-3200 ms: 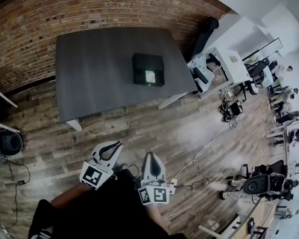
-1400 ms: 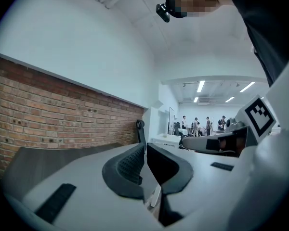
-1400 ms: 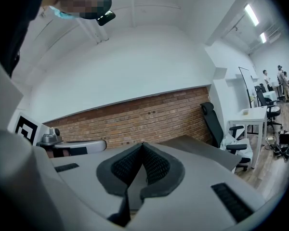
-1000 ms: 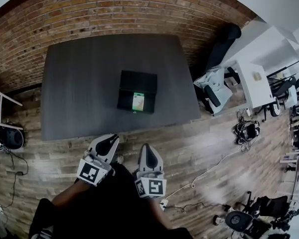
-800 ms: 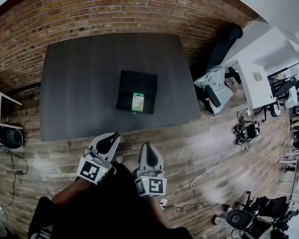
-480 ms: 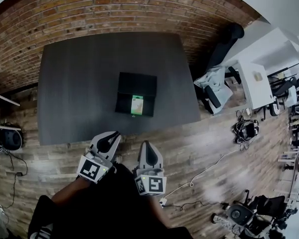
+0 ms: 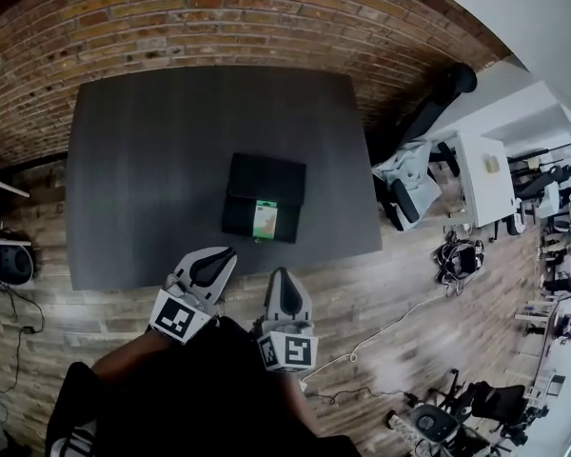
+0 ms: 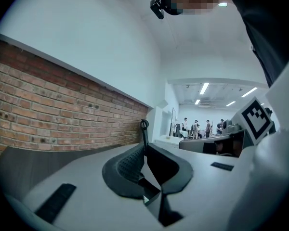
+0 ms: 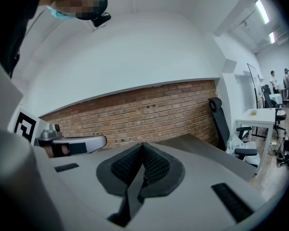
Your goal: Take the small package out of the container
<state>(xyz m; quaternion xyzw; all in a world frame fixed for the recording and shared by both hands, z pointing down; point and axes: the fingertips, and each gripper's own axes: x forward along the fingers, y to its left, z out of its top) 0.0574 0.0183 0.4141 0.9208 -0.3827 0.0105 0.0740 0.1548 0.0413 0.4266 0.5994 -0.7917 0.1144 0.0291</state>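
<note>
While the right gripper [image 9: 143, 153] has its jaws pressed together with nothing between them, the left gripper [image 8: 147, 160] has its jaws a little apart, also empty. In the head view the two are side by side close to the person's body, left gripper [image 7: 219, 258] and right gripper [image 7: 280, 276], at the near edge of the dark grey table [image 7: 143, 160] and above the wooden floor [image 7: 343, 274]. Beyond them on the table sits the black container [image 7: 266, 181], well apart from both grippers. The small package [image 7: 265, 219], green and white, lies flat in its near part. A brick wall [image 7: 171, 17] runs behind the table, and a black office chair [image 7: 428, 112] stands off its right side.
</note>
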